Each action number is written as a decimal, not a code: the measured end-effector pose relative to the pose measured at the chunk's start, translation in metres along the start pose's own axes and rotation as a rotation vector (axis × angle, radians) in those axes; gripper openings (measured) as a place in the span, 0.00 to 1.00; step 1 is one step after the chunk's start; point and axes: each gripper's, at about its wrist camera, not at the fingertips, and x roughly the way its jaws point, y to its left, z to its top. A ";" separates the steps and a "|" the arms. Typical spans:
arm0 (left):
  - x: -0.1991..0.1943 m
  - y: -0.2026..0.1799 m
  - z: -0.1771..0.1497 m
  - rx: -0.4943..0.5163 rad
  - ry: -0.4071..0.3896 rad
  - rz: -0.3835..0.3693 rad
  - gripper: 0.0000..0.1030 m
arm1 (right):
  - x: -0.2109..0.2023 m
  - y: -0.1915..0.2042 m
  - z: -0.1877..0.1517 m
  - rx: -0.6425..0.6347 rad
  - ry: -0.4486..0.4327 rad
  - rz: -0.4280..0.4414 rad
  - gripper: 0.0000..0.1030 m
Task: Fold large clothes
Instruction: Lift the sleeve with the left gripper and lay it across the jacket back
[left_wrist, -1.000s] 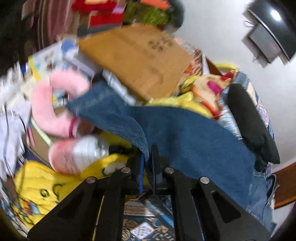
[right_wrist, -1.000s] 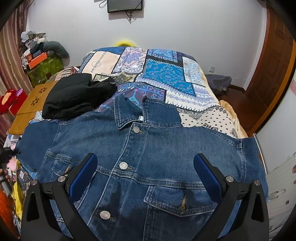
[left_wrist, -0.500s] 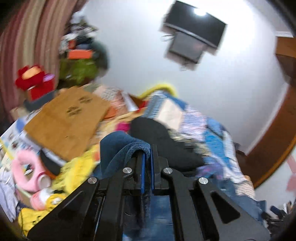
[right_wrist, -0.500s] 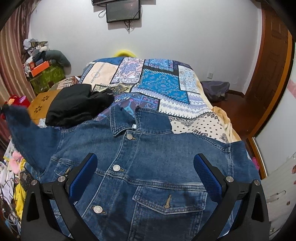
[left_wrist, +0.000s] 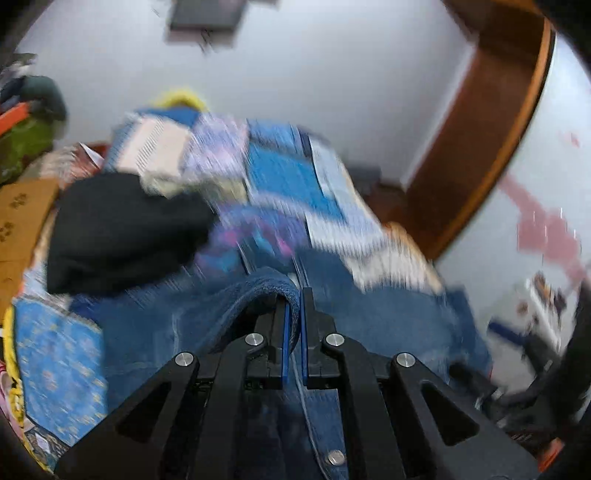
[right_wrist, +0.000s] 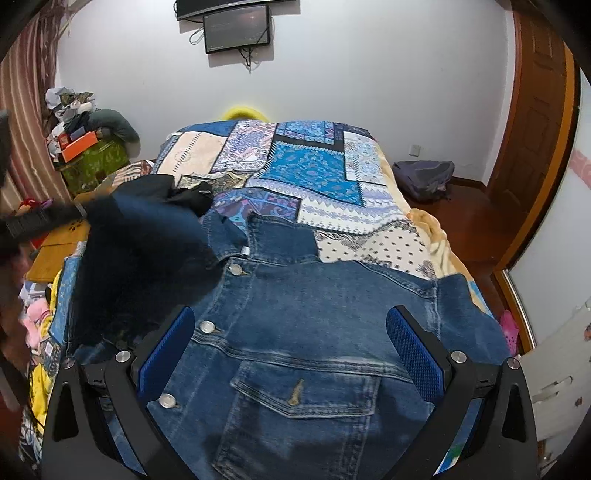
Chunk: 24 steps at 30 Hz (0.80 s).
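Observation:
A blue denim jacket (right_wrist: 314, 314) lies front up on the patchwork bed cover (right_wrist: 317, 173), collar toward the far wall. My left gripper (left_wrist: 293, 317) is shut on the jacket's left sleeve (left_wrist: 258, 291) and holds it raised over the jacket body; that sleeve (right_wrist: 147, 254) shows dark and blurred in the right wrist view. My right gripper (right_wrist: 290, 347) is open and empty, hovering over the chest pocket (right_wrist: 303, 391).
A black garment (left_wrist: 122, 229) lies on the bed's left side beyond the jacket. A cardboard box (right_wrist: 59, 243), toys and clutter crowd the left of the bed. A wooden door (right_wrist: 535, 122) and a grey backpack (right_wrist: 424, 177) are at the right.
My left gripper has swung the sleeve up from beside the bed and over toward the jacket's middle. The right gripper has stayed open, drifting slightly back.

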 end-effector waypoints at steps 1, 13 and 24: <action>0.011 -0.006 -0.006 0.016 0.042 -0.006 0.03 | 0.001 -0.003 -0.002 0.002 0.006 -0.004 1.00; 0.038 -0.040 -0.068 0.153 0.288 -0.013 0.42 | 0.006 -0.012 -0.019 -0.026 0.065 -0.033 1.00; -0.045 0.022 -0.040 0.057 0.072 0.111 0.60 | 0.002 0.026 0.002 -0.155 0.023 0.021 1.00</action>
